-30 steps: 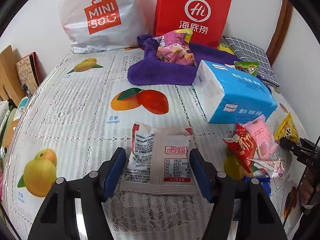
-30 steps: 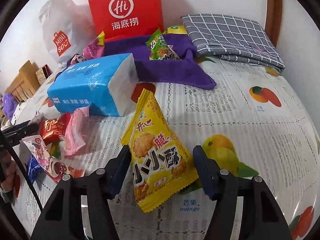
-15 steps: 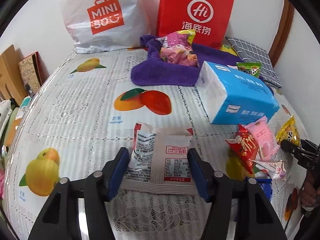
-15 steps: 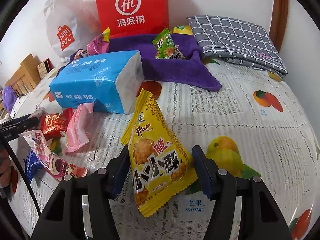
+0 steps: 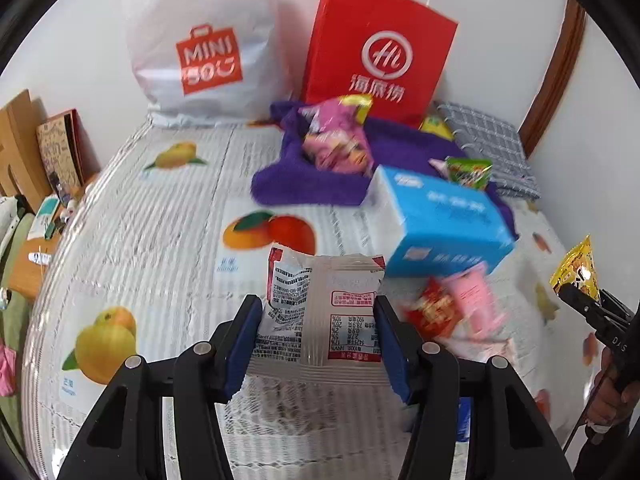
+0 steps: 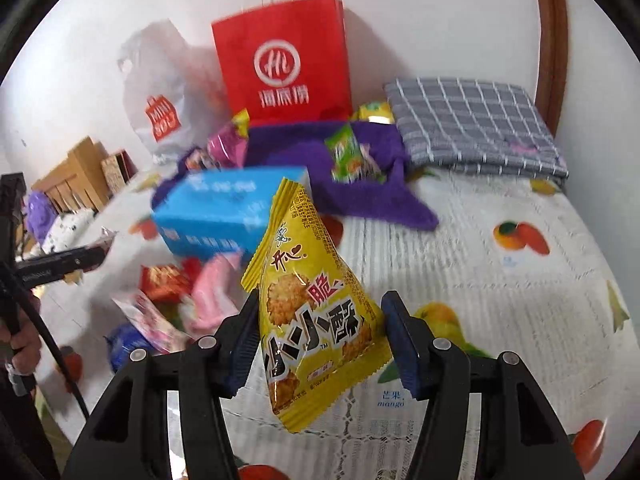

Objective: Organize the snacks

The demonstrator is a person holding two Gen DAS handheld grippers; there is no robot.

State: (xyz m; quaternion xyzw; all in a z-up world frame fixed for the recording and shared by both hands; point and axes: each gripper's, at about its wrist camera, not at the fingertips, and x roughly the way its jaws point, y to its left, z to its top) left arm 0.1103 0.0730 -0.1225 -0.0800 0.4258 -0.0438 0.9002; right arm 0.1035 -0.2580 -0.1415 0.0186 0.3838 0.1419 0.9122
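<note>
My left gripper (image 5: 318, 340) is shut on a white snack packet (image 5: 320, 312) with red print and holds it above the tablecloth. My right gripper (image 6: 318, 340) is shut on a yellow triangular cracker bag (image 6: 316, 312), lifted off the table; that bag also shows at the right edge of the left wrist view (image 5: 578, 268). A purple towel (image 5: 320, 184) at the back holds pink snack bags (image 5: 336, 140) and a green bag (image 6: 352, 156). Loose red (image 6: 164, 280), pink (image 6: 216, 292) and blue (image 6: 124, 344) snacks lie by the blue tissue pack (image 5: 440, 220).
A red paper bag (image 5: 380, 52) and a white Miniso bag (image 5: 204, 48) stand against the back wall. A grey checked cloth (image 6: 472, 124) lies at the back right. The tablecloth (image 5: 160, 208) has fruit prints. Wooden items and a book (image 5: 60, 148) sit off the left edge.
Both grippers have closed on their packets and lifted them off the table. Both views have risen and are blurred by motion.
</note>
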